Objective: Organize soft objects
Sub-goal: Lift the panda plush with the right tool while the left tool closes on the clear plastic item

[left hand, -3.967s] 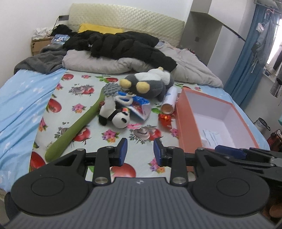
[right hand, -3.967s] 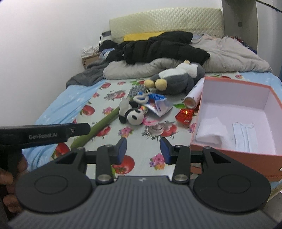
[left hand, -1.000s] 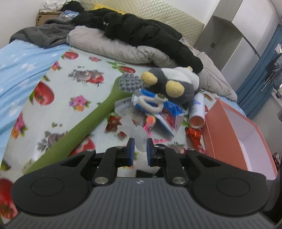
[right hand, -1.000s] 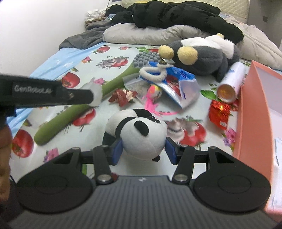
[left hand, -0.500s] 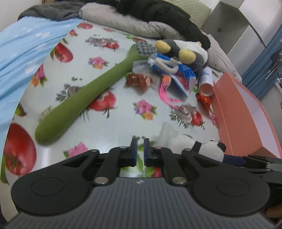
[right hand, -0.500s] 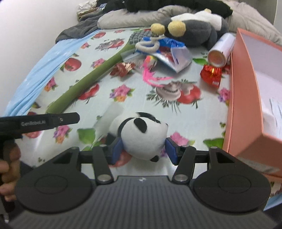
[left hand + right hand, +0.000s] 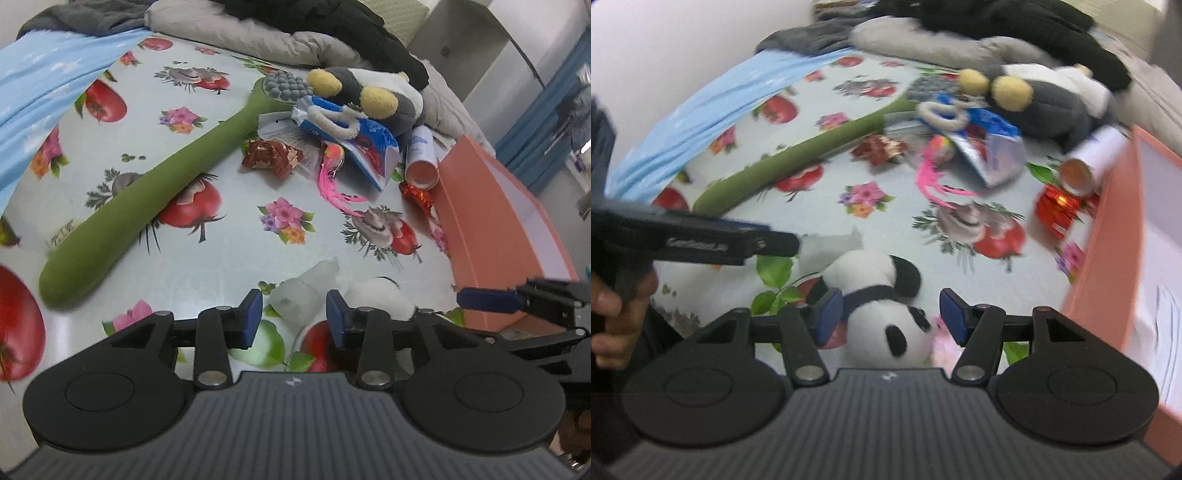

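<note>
A crumpled clear plastic wad [image 7: 303,291] lies on the fruit-print sheet between the fingers of my left gripper [image 7: 293,317]. Its jaws are opening and the pads stand clear of the wad. Right beside it rests a panda plush [image 7: 886,321], head turned toward the camera, between the fingers of my right gripper [image 7: 892,314]. Those jaws are opening too, with a gap at the right pad. The panda's white back [image 7: 380,295] shows in the left wrist view. An orange box [image 7: 1108,236] stands to the right, with white cloths inside.
A long green plush [image 7: 147,195], a grey penguin plush [image 7: 369,92], a blue packet [image 7: 369,147], a pink feather toy [image 7: 332,181], red foil wrappers [image 7: 273,155] and a white tube [image 7: 421,162] lie farther back. Heaped clothes [image 7: 295,33] fill the head end. A hand [image 7: 617,314] grips the left tool.
My left gripper came down toward the bed's near end and its jaws went from shut on the plastic wad to apart. The right gripper's jaws widened and the panda rolled head down.
</note>
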Demonstrator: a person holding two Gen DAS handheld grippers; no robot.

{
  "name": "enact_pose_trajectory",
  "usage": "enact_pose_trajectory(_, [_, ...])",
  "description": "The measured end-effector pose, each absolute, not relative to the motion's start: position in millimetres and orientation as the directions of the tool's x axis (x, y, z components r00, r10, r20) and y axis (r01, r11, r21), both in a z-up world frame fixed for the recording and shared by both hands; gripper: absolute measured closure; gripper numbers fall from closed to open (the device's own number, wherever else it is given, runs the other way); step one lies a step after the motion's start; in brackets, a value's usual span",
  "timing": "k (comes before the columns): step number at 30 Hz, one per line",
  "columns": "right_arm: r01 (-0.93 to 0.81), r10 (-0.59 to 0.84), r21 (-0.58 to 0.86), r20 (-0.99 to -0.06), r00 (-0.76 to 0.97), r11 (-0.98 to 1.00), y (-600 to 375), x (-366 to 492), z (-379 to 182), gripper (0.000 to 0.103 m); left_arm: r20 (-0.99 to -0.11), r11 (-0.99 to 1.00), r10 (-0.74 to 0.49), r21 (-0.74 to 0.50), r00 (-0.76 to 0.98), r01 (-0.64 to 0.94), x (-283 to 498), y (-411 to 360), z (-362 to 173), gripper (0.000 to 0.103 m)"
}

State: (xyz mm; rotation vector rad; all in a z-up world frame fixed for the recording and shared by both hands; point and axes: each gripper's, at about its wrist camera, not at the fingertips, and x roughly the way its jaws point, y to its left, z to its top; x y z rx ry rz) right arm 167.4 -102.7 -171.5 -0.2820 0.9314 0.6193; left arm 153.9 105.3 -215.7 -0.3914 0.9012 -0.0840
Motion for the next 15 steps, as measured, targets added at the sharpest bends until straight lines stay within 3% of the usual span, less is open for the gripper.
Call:
enact_pose_trajectory(6, [-0.708,0.355,-0.055,-0.836,0.418,0.704,-80,169,-185,0.044,-0.772,0.941,-0.229,-0.331,0.593,-0.066,167,106,-225,0.058])
enact_pose_trajectory(9, [-0.727,0.342,-0.063,-0.852,0.396,0.683,-75,171,-191,0.053,-0.780,0.945,-0.236,-0.324,0.580,-0.051,172,106,-229,0.056])
enact_pose_trajectory(15, [-0.724,0.358,-0.005,-0.867,0.347,0.690,-84,177,-193,0.062,-0.779,0.947,-0.257,-0.321,0.572,-0.012,178,104,-231,0.055])
